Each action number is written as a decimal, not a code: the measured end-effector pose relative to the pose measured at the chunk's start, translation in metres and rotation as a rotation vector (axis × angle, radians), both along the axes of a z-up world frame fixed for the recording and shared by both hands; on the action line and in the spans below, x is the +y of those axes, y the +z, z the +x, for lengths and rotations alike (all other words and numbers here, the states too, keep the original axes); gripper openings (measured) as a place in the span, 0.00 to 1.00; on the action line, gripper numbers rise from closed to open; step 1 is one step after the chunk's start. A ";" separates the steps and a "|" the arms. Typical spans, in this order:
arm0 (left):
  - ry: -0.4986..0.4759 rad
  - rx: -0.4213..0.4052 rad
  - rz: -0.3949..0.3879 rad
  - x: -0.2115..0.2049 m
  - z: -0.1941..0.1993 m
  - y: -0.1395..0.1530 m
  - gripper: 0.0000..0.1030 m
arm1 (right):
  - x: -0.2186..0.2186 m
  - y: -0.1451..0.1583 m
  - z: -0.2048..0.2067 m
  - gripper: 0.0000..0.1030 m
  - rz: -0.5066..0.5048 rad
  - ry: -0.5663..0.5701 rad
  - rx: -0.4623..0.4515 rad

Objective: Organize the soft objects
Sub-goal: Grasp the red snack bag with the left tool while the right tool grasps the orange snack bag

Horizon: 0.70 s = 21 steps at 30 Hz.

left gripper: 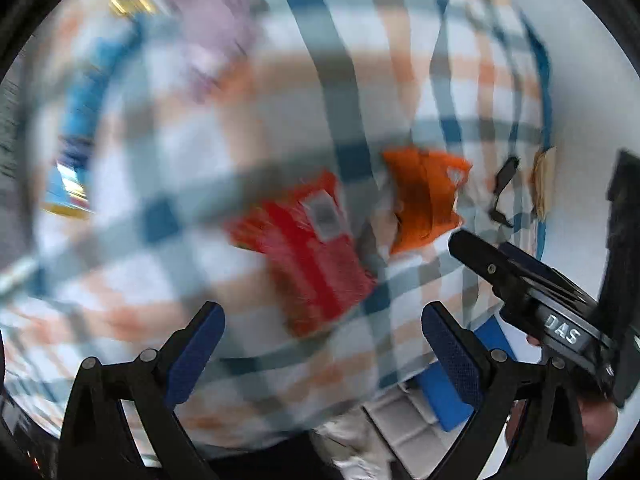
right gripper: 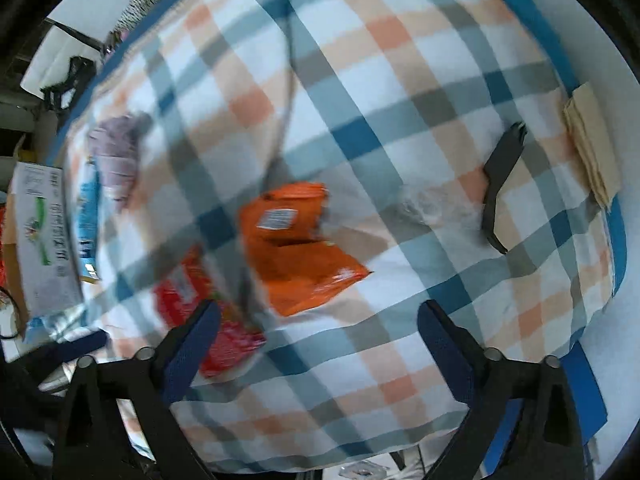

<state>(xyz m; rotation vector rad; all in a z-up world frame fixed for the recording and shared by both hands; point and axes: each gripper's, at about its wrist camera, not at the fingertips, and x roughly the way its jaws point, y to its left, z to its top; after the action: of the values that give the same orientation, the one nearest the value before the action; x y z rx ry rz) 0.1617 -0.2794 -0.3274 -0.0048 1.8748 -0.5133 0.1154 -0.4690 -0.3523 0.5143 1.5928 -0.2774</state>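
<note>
Approaching the work area: both claws are hovering over a plaid blanket (right gripper: 360, 128) checked in blue, orange and grey, and neither is carrying anything. The left claw (left gripper: 322, 344) is standing released, its blue pads wide apart with only blanket and the lower end of a red snack packet (left gripper: 308, 256) showing between them. The right claw (right gripper: 318, 344) is likewise released, its jaws spread with nothing between the pads; its black body (left gripper: 532, 292) is also appearing at the right edge of the left wrist view.

The task's soft things are lying scattered on the blanket. An orange snack bag (right gripper: 296, 240), crumpled and carrying a white label, is resting near the middle, and the red snack packet (right gripper: 208, 312) is lying just beside it. A lilac knitted item (right gripper: 116, 152) is sitting well apart from these near the blanket's far edge, beside a blue packet (right gripper: 88, 216). A black clip-like piece (right gripper: 500, 184) and a tan folded paper (right gripper: 592, 144) are lying toward the opposite edge. A white cardboard box (right gripper: 40, 232) is standing off the blanket. Both views are smeared by motion blur, so finer detail cannot be told.

Judged step: the reach toward a first item, with no grasp begun. The next move is likely calling for each claw to settle over one packet, the left over the red one and the right over the orange bag, then descend with the pads straddling a raised fold before closing, since flat film offers little to pinch.
</note>
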 end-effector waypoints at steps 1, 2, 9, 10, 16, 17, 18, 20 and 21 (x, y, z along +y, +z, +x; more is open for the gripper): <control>0.001 0.014 0.004 -0.008 -0.005 -0.009 0.98 | -0.005 -0.005 -0.002 0.85 0.003 0.002 0.010; -0.005 0.025 0.021 -0.018 -0.009 -0.021 0.98 | -0.009 -0.007 -0.004 0.83 -0.001 -0.004 0.016; -0.008 0.010 0.150 -0.039 -0.024 -0.063 0.77 | -0.028 -0.006 -0.009 0.83 0.005 -0.008 0.014; -0.002 -0.007 0.166 -0.036 -0.025 -0.058 0.68 | -0.027 -0.006 -0.008 0.83 0.008 -0.001 0.012; 0.067 -0.036 0.181 0.012 -0.017 -0.040 0.48 | -0.003 -0.022 0.006 0.83 0.074 0.061 0.016; 0.098 -0.042 0.189 0.025 -0.014 -0.038 0.48 | 0.000 -0.026 0.010 0.83 0.086 0.067 0.021; 0.118 -0.043 0.195 0.032 -0.012 -0.039 0.48 | 0.004 -0.031 0.012 0.83 0.093 0.072 0.027; 0.156 -0.015 0.184 0.043 -0.011 -0.044 0.48 | 0.014 -0.041 0.018 0.83 0.079 0.091 0.049; 0.168 0.002 0.176 0.046 -0.012 -0.048 0.50 | 0.020 -0.046 0.022 0.83 0.064 0.104 0.059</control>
<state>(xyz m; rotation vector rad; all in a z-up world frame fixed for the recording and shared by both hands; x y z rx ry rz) 0.1494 -0.2338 -0.3757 -0.0452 1.8959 -0.2322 0.1376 -0.4490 -0.3982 0.4742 1.6847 -0.1648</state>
